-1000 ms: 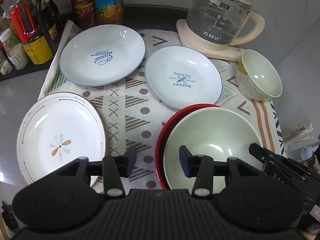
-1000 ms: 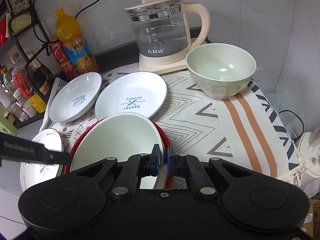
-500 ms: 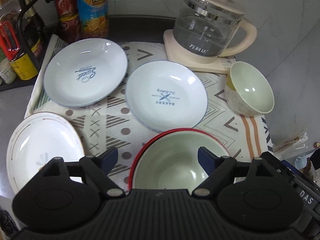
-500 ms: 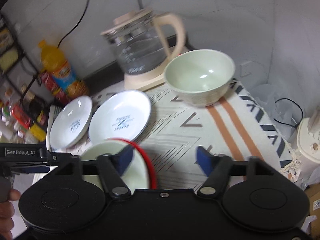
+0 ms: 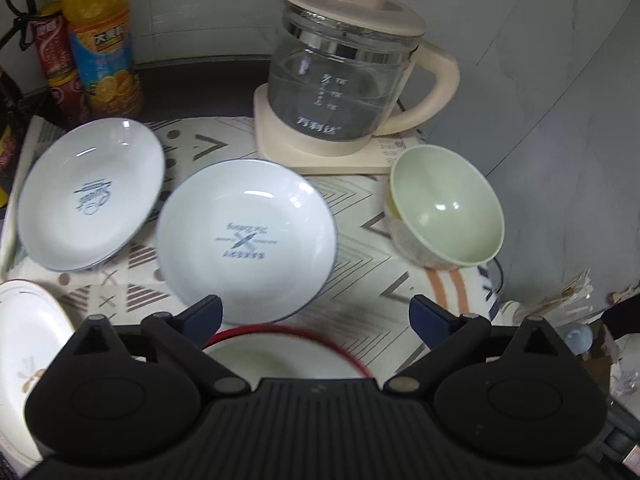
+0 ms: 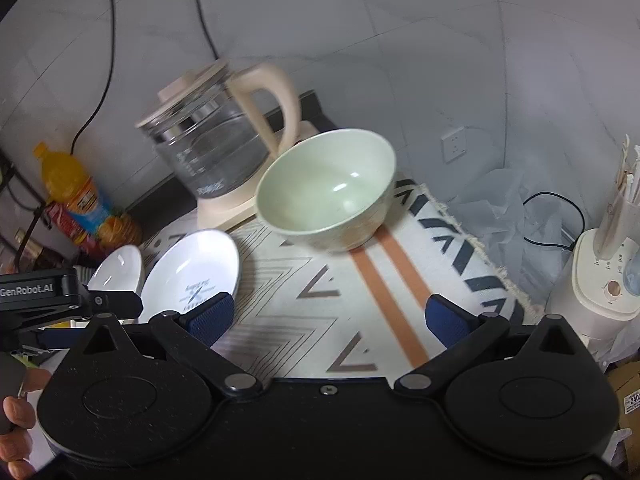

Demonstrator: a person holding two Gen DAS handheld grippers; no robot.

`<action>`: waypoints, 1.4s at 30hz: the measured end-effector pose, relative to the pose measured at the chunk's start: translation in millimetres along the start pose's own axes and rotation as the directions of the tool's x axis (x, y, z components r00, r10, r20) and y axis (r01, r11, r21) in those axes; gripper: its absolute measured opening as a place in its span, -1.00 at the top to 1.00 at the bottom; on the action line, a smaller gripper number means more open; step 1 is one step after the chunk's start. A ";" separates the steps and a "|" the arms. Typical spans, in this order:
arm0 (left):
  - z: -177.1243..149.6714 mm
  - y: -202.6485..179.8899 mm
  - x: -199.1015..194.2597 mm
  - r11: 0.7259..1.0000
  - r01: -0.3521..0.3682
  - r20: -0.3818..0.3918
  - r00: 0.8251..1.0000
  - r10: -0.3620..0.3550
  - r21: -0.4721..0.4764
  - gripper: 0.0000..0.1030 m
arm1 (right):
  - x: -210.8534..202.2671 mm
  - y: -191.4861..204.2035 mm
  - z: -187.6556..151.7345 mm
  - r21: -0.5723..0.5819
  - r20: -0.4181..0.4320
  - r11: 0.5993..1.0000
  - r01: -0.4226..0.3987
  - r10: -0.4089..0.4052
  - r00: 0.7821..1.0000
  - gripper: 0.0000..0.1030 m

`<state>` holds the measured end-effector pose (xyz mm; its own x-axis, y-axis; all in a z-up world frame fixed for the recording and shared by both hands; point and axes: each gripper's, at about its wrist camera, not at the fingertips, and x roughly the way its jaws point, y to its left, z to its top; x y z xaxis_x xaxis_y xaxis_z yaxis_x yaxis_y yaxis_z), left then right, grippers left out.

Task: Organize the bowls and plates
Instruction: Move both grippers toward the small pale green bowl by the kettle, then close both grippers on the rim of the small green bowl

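In the left wrist view my left gripper (image 5: 316, 316) is open and empty above a pale green bowl (image 5: 280, 358) nested in a red-rimmed bowl (image 5: 348, 346). Beyond lie a white "Bakery" plate (image 5: 246, 240), a white "Sweet" plate (image 5: 90, 194) and a flower plate (image 5: 24, 360) at the left edge. A small green bowl (image 5: 446, 214) stands at the right. In the right wrist view my right gripper (image 6: 328, 318) is open and empty over the patterned mat (image 6: 320, 312), short of the small green bowl (image 6: 326, 190). The Bakery plate (image 6: 192, 276) lies to its left.
A glass kettle (image 5: 344, 80) on a cream base stands at the back, also in the right wrist view (image 6: 212, 152). Drink bottles (image 5: 100, 44) stand at the back left. A white appliance (image 6: 604, 288) and plastic bag (image 6: 508, 216) sit off the mat's right edge.
Both grippers opened wide; the right one let go of the nested bowl's rim. Both pulled back and up, the right swinging towards the small green bowl.
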<state>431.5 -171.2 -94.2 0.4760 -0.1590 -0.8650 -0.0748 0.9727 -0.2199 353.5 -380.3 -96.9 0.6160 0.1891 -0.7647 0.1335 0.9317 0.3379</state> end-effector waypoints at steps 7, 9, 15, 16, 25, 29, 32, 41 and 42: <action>24.3 -25.3 24.0 1.000 -0.003 0.012 1.000 0.003 -0.029 -0.91 | 8.8 -17.3 17.1 -0.002 0.014 0.999 0.052 -0.052 0.999 -0.99; 30.3 -33.4 30.9 1.000 0.004 0.012 1.000 -0.003 -0.024 -0.91 | 11.4 -22.0 23.0 -0.003 0.023 0.999 0.054 -0.054 0.998 -0.98; 44.1 -50.2 54.2 1.000 0.009 0.006 1.000 -0.009 -0.028 -0.91 | 28.6 -35.9 41.2 0.028 0.022 0.998 0.061 -0.061 0.998 -0.90; 45.8 -52.5 58.7 0.999 0.013 0.005 1.000 -0.012 -0.031 -0.90 | 32.3 -37.3 43.7 0.034 0.020 0.998 0.061 -0.062 0.998 -0.88; 58.5 -66.0 94.6 0.998 -0.006 -0.018 1.000 0.005 -0.070 -0.86 | 70.7 -41.4 64.3 0.064 -0.010 0.997 0.051 -0.051 0.999 -0.80; 58.4 -67.8 107.4 0.996 -0.027 -0.023 0.999 0.025 -0.083 -0.74 | 88.3 -42.0 70.2 0.084 -0.033 0.994 0.071 -0.068 0.997 -0.65; 57.1 -68.6 117.5 0.995 -0.029 -0.051 0.998 0.024 -0.093 -0.14 | 98.6 -44.9 71.2 0.120 -0.056 0.991 0.066 -0.060 0.997 -0.52; 50.4 -70.2 128.8 0.992 0.011 -0.077 0.997 -0.021 -0.128 0.75 | 123.6 -45.5 61.7 0.172 -0.114 0.985 0.027 -0.007 0.993 0.47; 49.7 -70.7 126.9 0.992 0.006 -0.073 0.997 -0.015 -0.124 0.75 | 123.0 -44.8 60.9 0.176 -0.108 0.984 0.016 0.003 0.994 0.48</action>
<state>540.8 -251.8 -165.9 0.4115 -0.1856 -0.8923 -0.1798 0.9432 -0.2792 470.6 -417.7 -172.7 0.5286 0.2246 -0.8186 0.2778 0.8655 0.4169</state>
